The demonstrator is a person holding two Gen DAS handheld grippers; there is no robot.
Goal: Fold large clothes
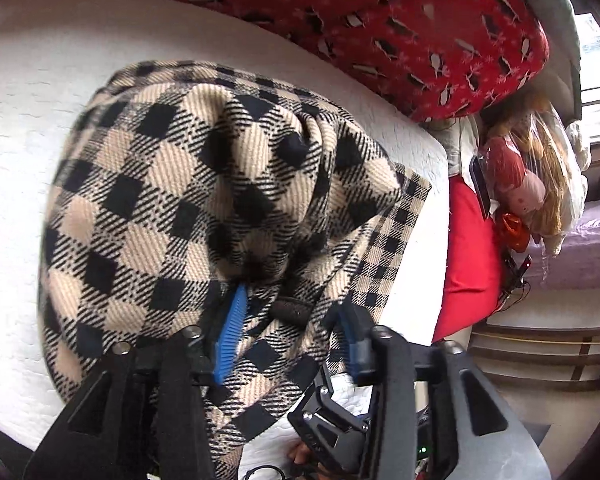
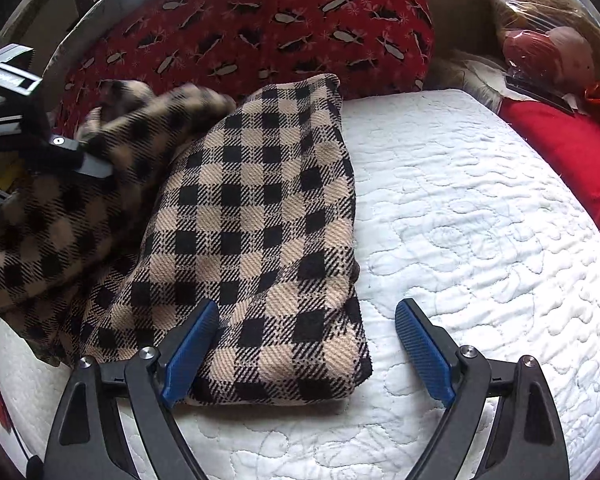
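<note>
A white quilted mattress (image 2: 460,220) carries one tan-and-black checked garment (image 2: 260,220); one red patterned cushion (image 2: 260,12) lies at 12 o'clock and one plain red pillow (image 2: 572,160) at 2 o'clock. The right gripper (image 2: 304,352) gapes wide, empty, astride the folded garment's near corner. The left gripper (image 1: 288,320) stands half open, cloth draped loosely between its fingers.

Checked garment (image 2: 256,216) on quilted bed (image 2: 480,220)

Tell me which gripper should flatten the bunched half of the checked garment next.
Left. The left gripper is already over the bunched checked garment, cloth draped between its parted fingers. The right gripper stands open at the folded near corner, apart from the bunch.
</note>
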